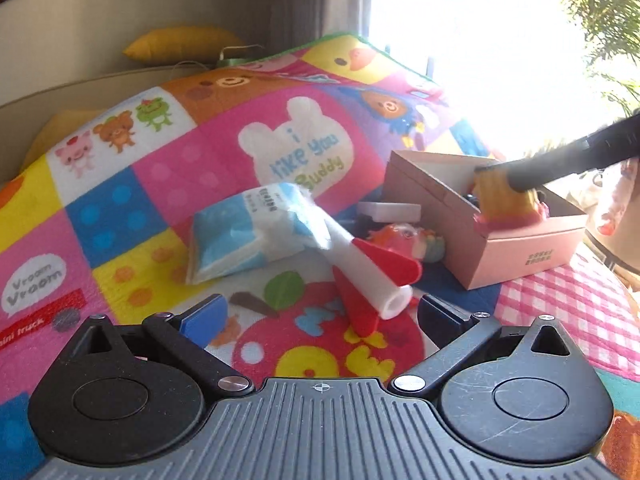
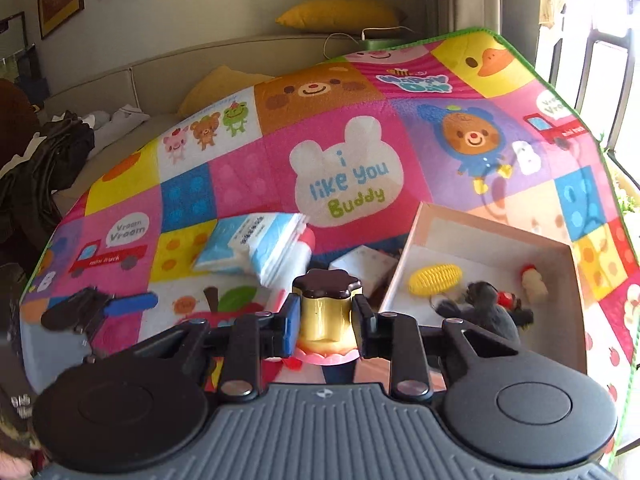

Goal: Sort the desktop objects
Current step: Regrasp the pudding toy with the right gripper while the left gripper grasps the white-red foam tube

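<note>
The pudding toy (image 2: 326, 312) is clamped in the right gripper (image 2: 326, 322) beside the box (image 2: 496, 236) (left gripper (image 1: 320, 312) wide open, empty); release inside is called for next.

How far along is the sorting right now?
Done: corn toy, black toy and a small white figure lie in the box. In hand: the right gripper is shut on a pudding toy near the box. Left: tissue pack, rocket and a figure on the mat; left gripper is open.

Tissue pack (image 2: 256, 246) left of box (image 2: 562, 300); corn toy (image 2: 435, 278) inside.
</note>
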Motion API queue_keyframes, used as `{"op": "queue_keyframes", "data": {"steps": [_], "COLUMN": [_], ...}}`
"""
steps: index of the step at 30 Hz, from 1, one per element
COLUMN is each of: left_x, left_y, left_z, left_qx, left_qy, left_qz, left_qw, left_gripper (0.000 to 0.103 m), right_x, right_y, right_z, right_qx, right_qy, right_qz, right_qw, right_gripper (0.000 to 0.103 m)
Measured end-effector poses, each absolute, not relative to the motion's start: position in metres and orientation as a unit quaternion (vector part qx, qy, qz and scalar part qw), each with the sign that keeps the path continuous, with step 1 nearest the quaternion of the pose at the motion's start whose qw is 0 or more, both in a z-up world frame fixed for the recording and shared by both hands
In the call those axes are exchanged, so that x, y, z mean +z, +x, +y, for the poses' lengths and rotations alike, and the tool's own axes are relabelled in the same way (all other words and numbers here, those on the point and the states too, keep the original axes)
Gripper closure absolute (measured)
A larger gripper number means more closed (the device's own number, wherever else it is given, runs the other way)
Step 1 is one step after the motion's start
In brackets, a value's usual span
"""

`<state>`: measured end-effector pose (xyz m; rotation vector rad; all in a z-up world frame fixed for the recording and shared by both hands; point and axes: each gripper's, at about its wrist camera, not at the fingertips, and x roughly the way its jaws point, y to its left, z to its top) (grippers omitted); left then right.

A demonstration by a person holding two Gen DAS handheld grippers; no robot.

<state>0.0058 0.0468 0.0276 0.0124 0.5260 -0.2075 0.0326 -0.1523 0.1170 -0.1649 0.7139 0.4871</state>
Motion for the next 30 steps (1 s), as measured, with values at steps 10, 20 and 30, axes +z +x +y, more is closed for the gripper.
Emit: {"op": "queue_keyframes", "data": {"steps": [10,20,30], "left_x": [0.013,0.009,0.009], "left_y": [0.052,0.061,0.051], "left_z": [-0.028,-0.008,-0.012], "left_qx": [-0.071,-0.014,-0.012], "left_qy": [0.108,0.106,0.129], "left_qz": [0.267,0.302,0.306], "left_qw": [0.955,0.947,0.943], "left_gripper": [0.002,0.062,0.07], "right_x": [0.054,0.038,0.01], "right_y": [-0.045,-0.11,-0.173], "right_z": [-0.217,-0.262,-0.336], "right_qx": [0.138,0.104,-0.004], "right_qy": [-0.095,-0.063,-0.022], "right_qz": [0.316,0.242,0.247], "right_qw": [0.934,0.963,0.969], "right_gripper": [0.049,0.025,0.011]}}
